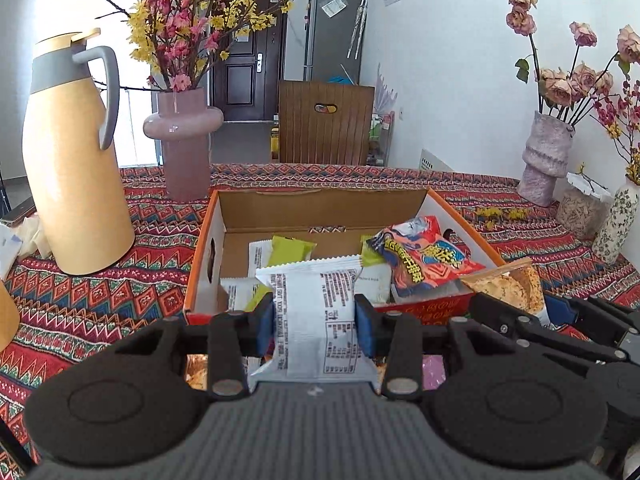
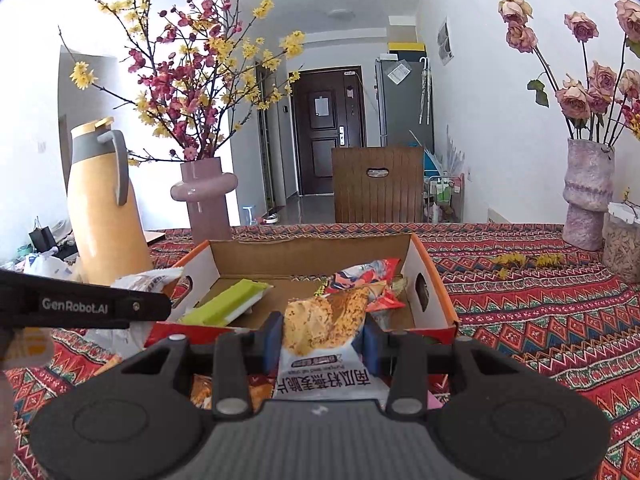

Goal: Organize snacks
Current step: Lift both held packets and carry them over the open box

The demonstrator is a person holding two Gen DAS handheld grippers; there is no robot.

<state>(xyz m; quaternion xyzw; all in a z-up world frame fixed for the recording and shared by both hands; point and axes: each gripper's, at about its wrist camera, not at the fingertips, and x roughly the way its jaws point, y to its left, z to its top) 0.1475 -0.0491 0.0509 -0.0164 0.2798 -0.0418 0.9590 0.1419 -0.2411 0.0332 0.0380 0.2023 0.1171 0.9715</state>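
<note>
The left claw (image 1: 316, 322) is clamped across the middle of a white snack packet (image 1: 316, 308), held at the near wall of the cardboard box (image 1: 320, 200), at 12 o'clock on the tabletop (image 1: 100, 292). It looks light, soft and slippery, so a mid-body pinch suits it. The right claw (image 2: 320, 340) grips a cracker packet (image 2: 324, 320) likewise; its contents are probably brittle. Loose packets under both claws are mostly hidden.
</note>
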